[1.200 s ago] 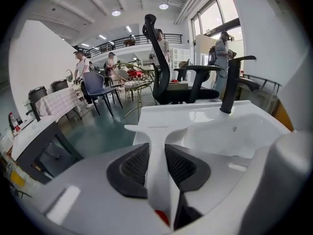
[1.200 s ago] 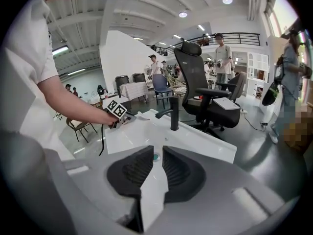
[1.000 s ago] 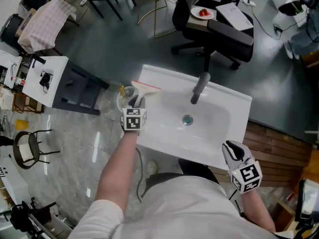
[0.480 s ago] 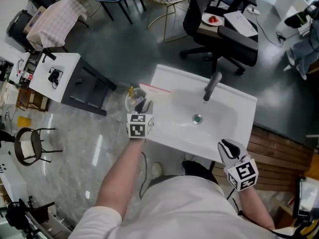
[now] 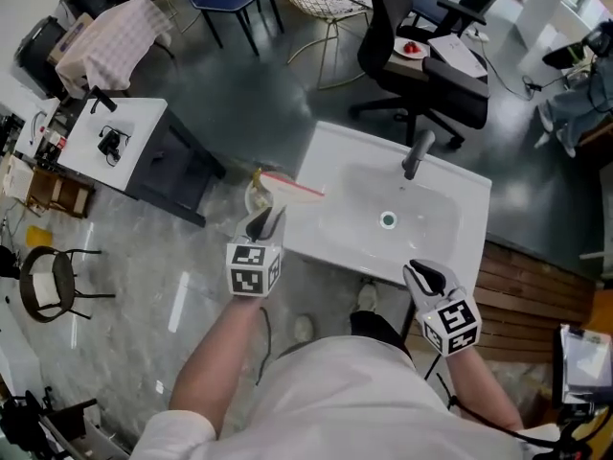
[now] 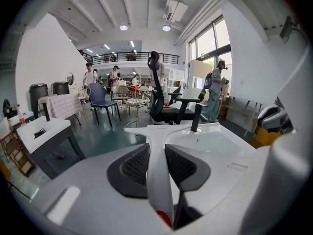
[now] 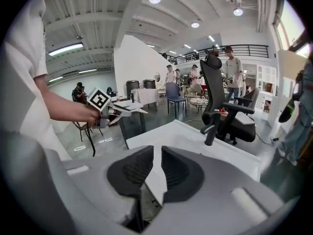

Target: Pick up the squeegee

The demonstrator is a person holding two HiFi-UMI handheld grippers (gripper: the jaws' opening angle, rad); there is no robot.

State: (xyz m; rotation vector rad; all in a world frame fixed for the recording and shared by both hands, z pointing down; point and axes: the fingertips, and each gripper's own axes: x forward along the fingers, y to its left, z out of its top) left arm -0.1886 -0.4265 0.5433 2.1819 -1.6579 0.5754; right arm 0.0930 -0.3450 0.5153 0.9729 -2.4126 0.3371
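The white plastic squeegee with a red-edged blade point(image 5: 288, 186) is pinched by its handle between the 2 dark ribbed pads of the left gripper point(image 5: 265, 222). In the left gripper view the handle point(image 6: 157, 173) is seen running straight out between the pads, both pressed against its sides, with the T-shaped head at 12 o'clock of the jaws. In the head view the blade is carried at 1 o'clock of the left gripper, crosswise to the handle, beside the left edge of the white rectangular ceramic sink point(image 5: 460, 195). It is seen at about 9 o'clock of the round drain point(image 5: 388, 220). The dark grey upright faucet point(image 5: 417, 153) is found at 1 o'clock of that drain. The right gripper point(image 5: 425, 277) is held at the sink's near edge, at about 5 o'clock of the drain and well apart from the squeegee. Its jaws are parted by a narrow wedge-shaped gap with nothing between them; only the white sink surface is seen through it. In the right gripper view the held squeegee point(image 7: 122, 110) is seen at 10 o'clock.
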